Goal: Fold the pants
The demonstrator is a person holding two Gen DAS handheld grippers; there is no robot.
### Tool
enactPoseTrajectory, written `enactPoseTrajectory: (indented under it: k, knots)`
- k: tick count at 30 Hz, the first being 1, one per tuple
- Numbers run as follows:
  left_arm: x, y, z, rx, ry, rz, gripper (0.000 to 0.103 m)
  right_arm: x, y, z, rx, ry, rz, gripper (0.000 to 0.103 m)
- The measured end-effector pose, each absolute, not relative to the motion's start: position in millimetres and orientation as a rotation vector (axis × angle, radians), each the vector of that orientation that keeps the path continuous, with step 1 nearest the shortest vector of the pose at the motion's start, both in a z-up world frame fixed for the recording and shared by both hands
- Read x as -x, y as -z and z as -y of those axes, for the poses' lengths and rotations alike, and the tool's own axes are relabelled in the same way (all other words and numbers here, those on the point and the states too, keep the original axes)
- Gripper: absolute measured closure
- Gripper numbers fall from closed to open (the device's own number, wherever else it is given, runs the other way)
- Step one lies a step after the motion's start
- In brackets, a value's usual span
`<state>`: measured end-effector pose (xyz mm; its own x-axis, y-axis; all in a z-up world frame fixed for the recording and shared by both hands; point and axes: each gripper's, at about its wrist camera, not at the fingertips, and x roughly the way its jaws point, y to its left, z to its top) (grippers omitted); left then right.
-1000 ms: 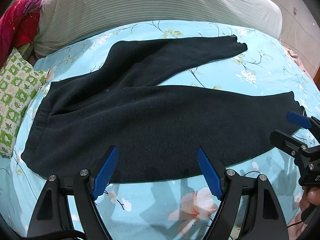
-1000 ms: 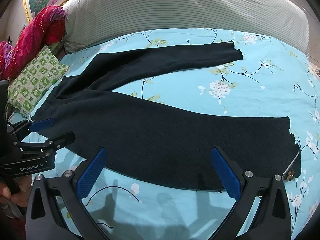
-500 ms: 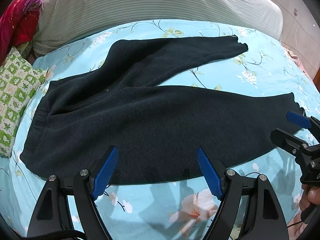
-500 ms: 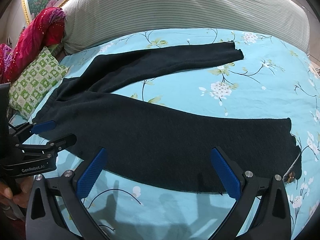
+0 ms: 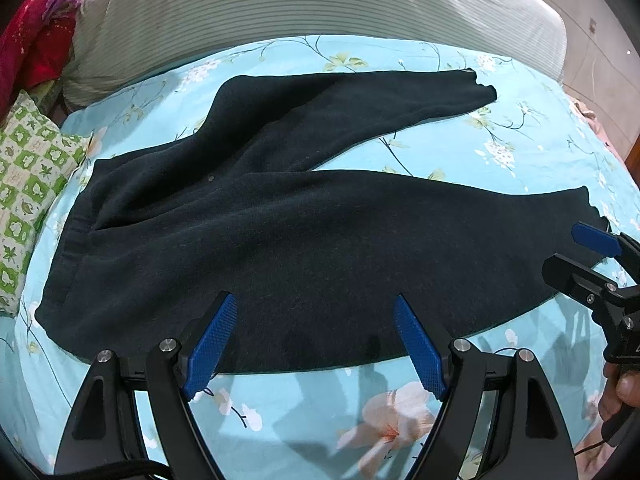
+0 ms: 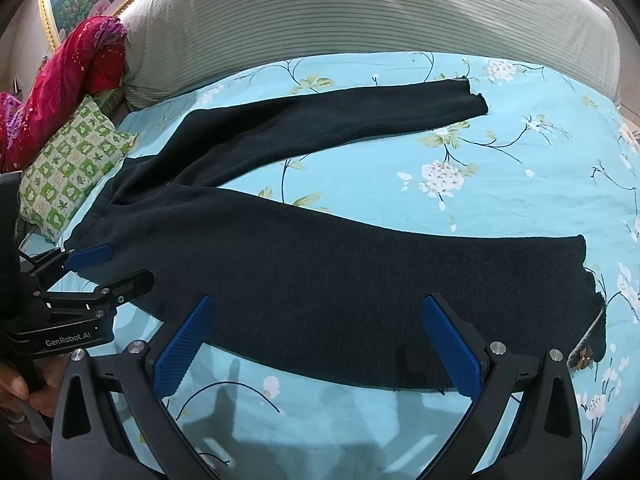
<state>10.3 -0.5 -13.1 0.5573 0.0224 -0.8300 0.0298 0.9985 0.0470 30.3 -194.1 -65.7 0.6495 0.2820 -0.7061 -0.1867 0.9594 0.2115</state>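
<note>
Black pants (image 5: 280, 232) lie flat on the bed, waistband to the left, two legs spread apart to the right. They also show in the right wrist view (image 6: 340, 272). My left gripper (image 5: 314, 340) is open and empty, hovering over the near edge of the near leg, toward the waist side. My right gripper (image 6: 316, 344) is open and empty over the near leg's edge close to its cuff (image 6: 588, 292). Each gripper shows in the other's view: the right gripper (image 5: 576, 256) at the cuff, the left gripper (image 6: 108, 268) near the waistband.
A light blue floral bedsheet (image 5: 520, 152) covers the bed. A striped grey-white duvet (image 5: 320, 4) is bunched at the far side. A green checked pillow (image 5: 28, 184) and red cloth (image 5: 36, 40) lie at the left.
Both grippers have edged slightly forward and to the right along the near leg; the pants have not moved. Both stay open.
</note>
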Motion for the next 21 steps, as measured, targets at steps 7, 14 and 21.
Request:
enactPoseTrajectory:
  k: [7, 14, 21]
  knots:
    - [-13.6, 15.0, 0.7, -0.053, 0.011, -0.991, 0.022, -32.4, 65.0, 198.5, -0.134, -0.264, -0.825, 0.001]
    - [-17.9, 16.8, 5.4, -0.049, 0.022, -1.005, 0.022, -35.7, 64.4, 208.0, -0.154, -0.258, -0.832, 0.001]
    - [-23.1, 19.0, 10.6, -0.048, 0.03, -1.018, 0.022, -39.4, 63.1, 215.6, -0.169, -0.254, -0.835, 0.001]
